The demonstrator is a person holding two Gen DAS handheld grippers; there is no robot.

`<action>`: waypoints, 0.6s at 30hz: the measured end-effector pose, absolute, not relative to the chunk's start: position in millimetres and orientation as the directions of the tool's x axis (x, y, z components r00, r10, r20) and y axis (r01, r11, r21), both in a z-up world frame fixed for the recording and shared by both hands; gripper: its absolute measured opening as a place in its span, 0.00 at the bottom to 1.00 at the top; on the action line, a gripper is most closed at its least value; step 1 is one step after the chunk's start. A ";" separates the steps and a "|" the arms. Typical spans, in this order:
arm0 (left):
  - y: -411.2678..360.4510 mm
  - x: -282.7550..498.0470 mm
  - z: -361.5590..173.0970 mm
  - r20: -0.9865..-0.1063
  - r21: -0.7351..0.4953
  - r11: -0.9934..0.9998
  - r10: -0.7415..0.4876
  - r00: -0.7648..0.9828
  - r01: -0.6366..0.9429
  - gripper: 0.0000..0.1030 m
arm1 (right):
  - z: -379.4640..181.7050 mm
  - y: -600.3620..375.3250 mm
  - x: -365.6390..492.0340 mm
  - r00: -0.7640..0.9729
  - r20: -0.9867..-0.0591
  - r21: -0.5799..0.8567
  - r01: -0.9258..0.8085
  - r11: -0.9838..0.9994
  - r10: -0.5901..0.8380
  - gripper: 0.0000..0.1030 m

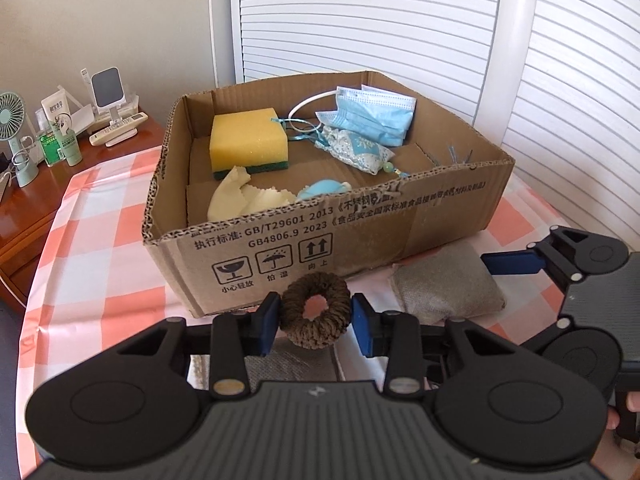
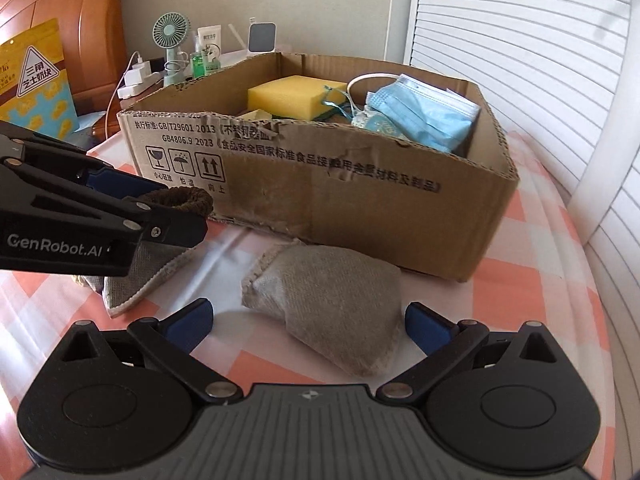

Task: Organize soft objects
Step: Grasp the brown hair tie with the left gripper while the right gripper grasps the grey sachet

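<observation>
**A:** What's the stuff made of here?

**B:** The brown scrunchie (image 1: 315, 316) is a chunky knitted ring, ropey texture with a hole in the middle. The cardboard box (image 1: 280, 240) is corrugated, with ragged torn edges and printed handling symbols on the front wall. Inside it are a yellow sponge (image 1: 248, 136) with a green scrub layer, pleated blue face masks (image 1: 372, 118), a patterned fabric sachet (image 1: 356, 150) and a pale yellow cloth (image 1: 236, 196). It all sits on a pink-and-white checked tablecloth (image 1: 100, 280).

**A:** And the grippers?

**B:** The left gripper (image 1: 315, 322) is pinching the scrunchie between its blue pads, just in front of the box. The right gripper (image 2: 310, 322) is spread wide and gripping nothing. A coarse grey woven beanbag (image 2: 332, 300), a lumpy pillow shape, lies on the cloth between its fingers, with no pad touching. A second grey beanbag (image 2: 140, 272) sits under the left gripper.
</observation>
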State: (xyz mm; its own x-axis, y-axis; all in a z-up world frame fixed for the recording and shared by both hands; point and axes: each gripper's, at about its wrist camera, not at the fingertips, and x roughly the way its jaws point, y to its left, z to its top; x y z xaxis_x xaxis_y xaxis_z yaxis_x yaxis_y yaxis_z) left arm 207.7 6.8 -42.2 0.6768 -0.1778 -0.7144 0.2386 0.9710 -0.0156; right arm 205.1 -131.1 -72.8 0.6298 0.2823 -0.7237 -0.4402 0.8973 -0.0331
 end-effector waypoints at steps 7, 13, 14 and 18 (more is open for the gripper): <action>9.8 203.8 -37.1 -0.704 -0.017 0.971 -0.182 0.687 0.240 0.36 | -69.1 -124.2 185.0 0.582 -0.740 -0.011 -0.513 0.858 0.338 1.00; 14.1 199.8 -33.1 -0.700 -0.022 0.971 -0.183 0.690 0.236 0.36 | -68.3 -132.5 186.9 0.587 -0.738 -0.014 -0.507 0.862 0.334 1.00; 14.8 199.4 -32.7 -0.700 -0.022 0.972 -0.182 0.690 0.235 0.36 | -68.9 -132.9 189.9 0.594 -0.740 -0.037 -0.504 0.863 0.315 1.00; 17.1 198.8 -31.8 -0.701 -0.021 0.972 -0.181 0.690 0.234 0.36 | -70.0 -133.9 204.5 0.584 -0.735 -0.055 -0.558 0.828 0.344 1.00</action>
